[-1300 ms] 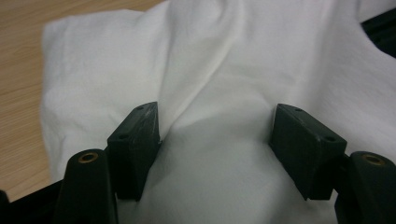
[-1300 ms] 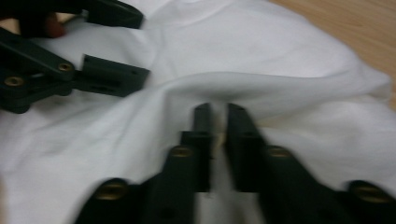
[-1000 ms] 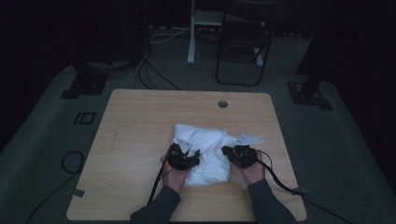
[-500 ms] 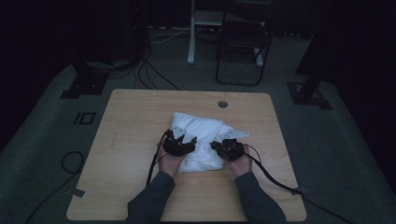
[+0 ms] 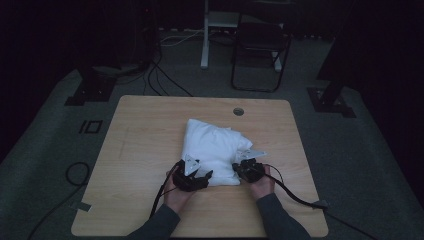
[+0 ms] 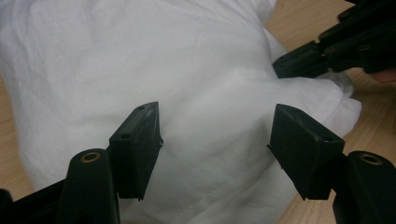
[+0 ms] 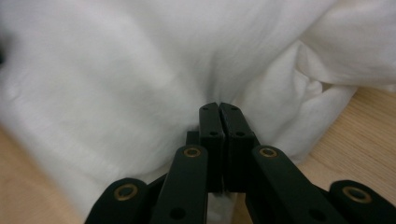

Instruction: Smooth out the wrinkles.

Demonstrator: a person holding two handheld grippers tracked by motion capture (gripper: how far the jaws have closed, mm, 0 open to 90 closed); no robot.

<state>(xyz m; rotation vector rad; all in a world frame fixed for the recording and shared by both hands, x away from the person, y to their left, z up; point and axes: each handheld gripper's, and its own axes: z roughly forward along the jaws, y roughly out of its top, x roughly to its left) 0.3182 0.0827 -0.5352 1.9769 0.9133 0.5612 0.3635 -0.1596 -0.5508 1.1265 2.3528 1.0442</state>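
High view: wooden tabletop (image 5: pixel 150 150), one white cloth bundle (image 5: pixel 212 145) near its middle toward the person's edge, two grippers at the bundle's near edge. Also a chair (image 5: pixel 260 47) on the floor beyond. Left gripper (image 6: pixel 215 135) view: jaws spread wide, hovering over cloth, nothing between them gripped; right gripper's black linkage seen at upper right. Right gripper (image 7: pixel 219 116) view: jaws closed together, pinching a fold of the cloth (image 7: pixel 140 70) at the bundle's edge.

white cloth (image 5: pixel 215 150), black fingers (image 6: pixel 137 147), light woodgrain table (image 5: pixel 150 130)
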